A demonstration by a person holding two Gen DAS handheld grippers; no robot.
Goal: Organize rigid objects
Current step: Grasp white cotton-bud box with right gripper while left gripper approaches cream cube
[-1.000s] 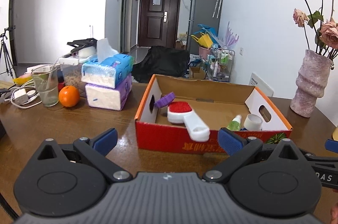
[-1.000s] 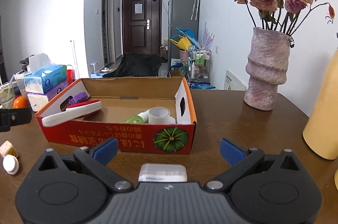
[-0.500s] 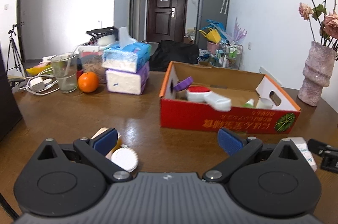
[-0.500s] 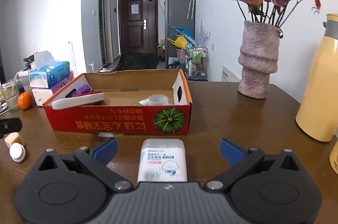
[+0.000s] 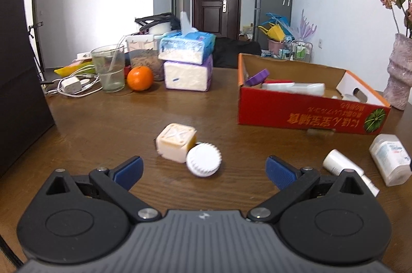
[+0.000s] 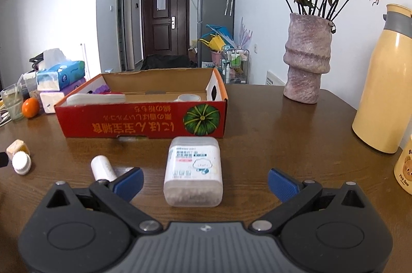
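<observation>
Moved: we pulled both grippers back from the box (image 6: 144, 118).
Left gripper (image 5: 204, 171): wide apart, empty, near cap (image 5: 203, 160).
Right gripper (image 6: 204, 181): wide apart around bottle (image 6: 193, 171), not squeezing.

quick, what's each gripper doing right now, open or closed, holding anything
Left gripper: open, holding nothing.
Right gripper: open, straddling the white container, not gripping it.

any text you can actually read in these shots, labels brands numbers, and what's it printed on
"Pink Bear": cream cup at the right edge of the right wrist view, with a "B" above it cut off by the frame.
Red cardboard box: a row of orange characters, printed upside down; not readable.
White cotton swab container: blue and red label lines, too small to read.
Paper on the far door: too far to read.
</observation>
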